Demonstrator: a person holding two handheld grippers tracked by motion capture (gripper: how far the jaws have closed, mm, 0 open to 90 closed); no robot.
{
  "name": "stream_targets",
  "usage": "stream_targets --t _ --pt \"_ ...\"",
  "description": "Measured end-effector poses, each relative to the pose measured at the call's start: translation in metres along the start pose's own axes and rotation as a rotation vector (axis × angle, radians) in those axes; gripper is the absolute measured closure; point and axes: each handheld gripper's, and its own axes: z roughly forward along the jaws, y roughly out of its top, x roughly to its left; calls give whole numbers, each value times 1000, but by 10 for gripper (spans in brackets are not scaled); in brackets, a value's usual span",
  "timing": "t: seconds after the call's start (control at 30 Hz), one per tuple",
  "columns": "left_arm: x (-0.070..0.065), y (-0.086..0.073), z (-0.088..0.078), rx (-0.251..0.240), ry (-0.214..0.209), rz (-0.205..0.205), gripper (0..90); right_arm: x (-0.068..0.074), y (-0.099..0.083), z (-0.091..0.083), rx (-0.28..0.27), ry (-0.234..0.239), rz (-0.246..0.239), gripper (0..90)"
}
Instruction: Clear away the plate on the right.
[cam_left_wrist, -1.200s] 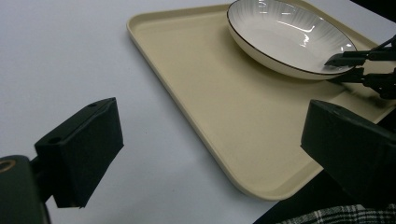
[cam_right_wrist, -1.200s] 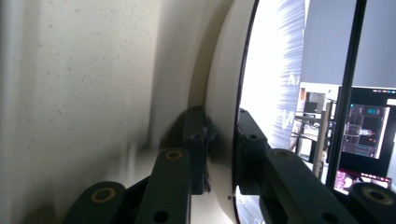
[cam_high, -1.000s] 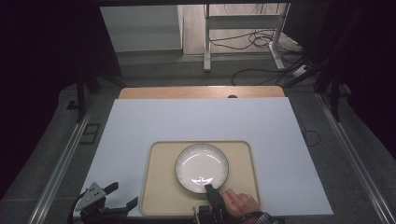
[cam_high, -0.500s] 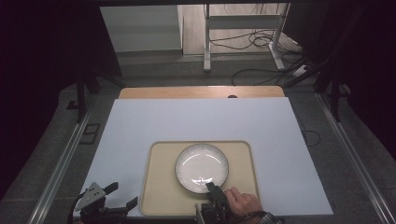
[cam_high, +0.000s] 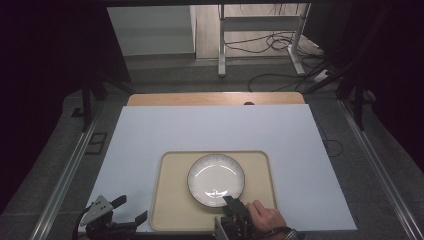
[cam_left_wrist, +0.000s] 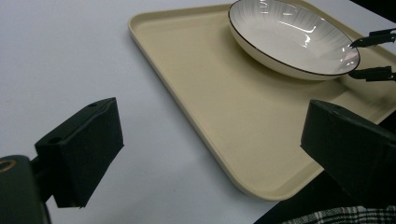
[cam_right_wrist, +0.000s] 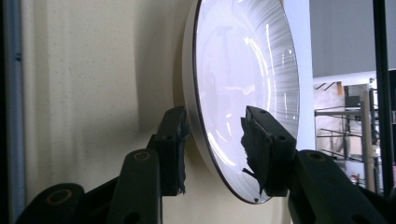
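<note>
A white plate with a dark rim sits on a beige tray near the table's front edge. My right gripper, held by a hand, reaches the plate's near rim. In the right gripper view my right gripper stands open, one jaw under the plate and one over its inner face, with a gap still showing. My left gripper rests open at the front left corner, apart from the tray. In the left gripper view my left gripper faces the tray and plate.
A white sheet covers the table, with a wooden strip along its far edge. Metal rails run down both sides. Beyond the table stand a desk frame and loose cables on the floor.
My right gripper has crept slightly forward, bringing its jaws around the plate's near rim. The left gripper, plate and tray have stayed put.
</note>
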Motion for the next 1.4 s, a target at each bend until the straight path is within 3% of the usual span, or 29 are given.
stream_targets --t 0.27,0.87,1.2,1.4 --pt "0 0 0 0 0 1 54 -7 -5 -6 -21 21 48 566" --pt "0 0 0 0 0 0 54 -25 -20 -11 -61 58 236 468" --pt "0 0 0 1 0 0 54 -35 -31 -9 -77 88 364 394" --pt "0 0 0 1 0 -1 54 -40 -39 -6 -73 114 405 352"
